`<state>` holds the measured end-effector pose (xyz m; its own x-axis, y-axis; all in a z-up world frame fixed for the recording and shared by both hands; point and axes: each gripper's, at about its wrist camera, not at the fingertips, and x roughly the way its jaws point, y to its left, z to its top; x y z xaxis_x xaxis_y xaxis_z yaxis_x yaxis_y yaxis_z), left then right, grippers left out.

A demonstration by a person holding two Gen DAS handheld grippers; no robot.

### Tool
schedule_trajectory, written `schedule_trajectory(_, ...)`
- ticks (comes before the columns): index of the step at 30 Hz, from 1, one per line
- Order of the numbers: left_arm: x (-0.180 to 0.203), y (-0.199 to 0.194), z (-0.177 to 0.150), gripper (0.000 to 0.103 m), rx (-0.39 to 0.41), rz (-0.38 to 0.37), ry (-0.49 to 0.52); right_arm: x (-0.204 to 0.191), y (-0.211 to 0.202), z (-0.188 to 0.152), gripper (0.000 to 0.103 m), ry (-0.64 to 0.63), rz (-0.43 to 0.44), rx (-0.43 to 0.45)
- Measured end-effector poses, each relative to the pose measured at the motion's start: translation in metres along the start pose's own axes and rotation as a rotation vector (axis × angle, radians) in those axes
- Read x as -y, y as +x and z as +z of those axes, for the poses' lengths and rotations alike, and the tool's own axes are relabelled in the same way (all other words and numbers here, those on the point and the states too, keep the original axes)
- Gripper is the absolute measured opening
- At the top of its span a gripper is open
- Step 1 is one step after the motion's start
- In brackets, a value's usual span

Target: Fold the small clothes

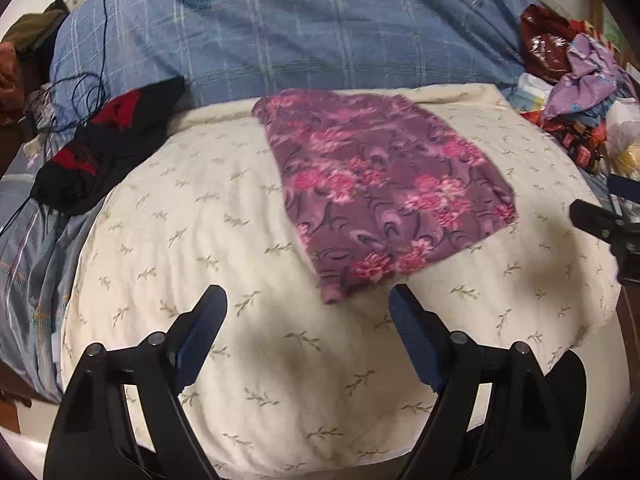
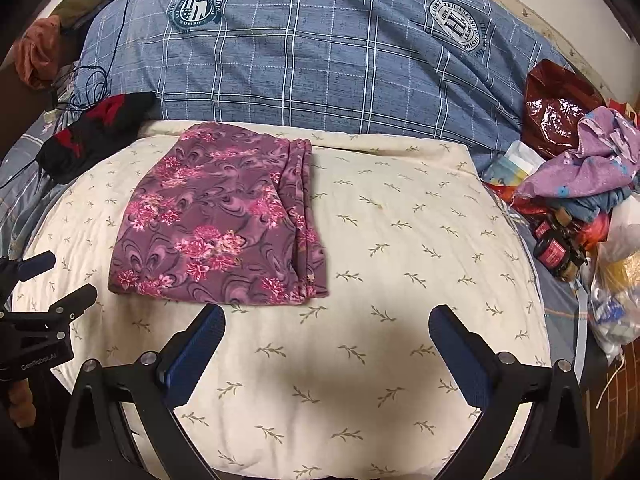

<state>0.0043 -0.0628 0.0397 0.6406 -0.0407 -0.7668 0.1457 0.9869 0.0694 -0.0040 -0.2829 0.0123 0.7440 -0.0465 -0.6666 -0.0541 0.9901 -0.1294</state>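
Note:
A purple garment with pink flowers (image 1: 384, 188) lies folded flat in a rectangle on a cream leaf-print quilt (image 1: 208, 240). In the right wrist view the garment (image 2: 220, 224) lies left of centre on the quilt (image 2: 400, 248), with layered folded edges along its right side. My left gripper (image 1: 308, 300) is open and empty, just short of the garment's near corner. My right gripper (image 2: 326, 320) is open and empty, just short of the garment's near edge. The left gripper also shows in the right wrist view (image 2: 60, 276) at the left edge, open.
A blue plaid duvet (image 2: 320, 56) lies behind the quilt. A black and red garment (image 2: 92, 136) and black cables (image 2: 88, 80) lie at the left. A pile of purple clothes (image 2: 592, 160), a red bag (image 2: 556, 100), plastic bags and small jars (image 2: 554, 252) crowd the right.

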Motion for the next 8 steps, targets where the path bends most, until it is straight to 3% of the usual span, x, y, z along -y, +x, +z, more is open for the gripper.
schedule_trajectory(8, 0.012, -0.014, 0.005, 0.084, 0.049, -0.019, 0.04, 0.002, 0.004, -0.001, 0.103, -0.019, -0.004, -0.007)
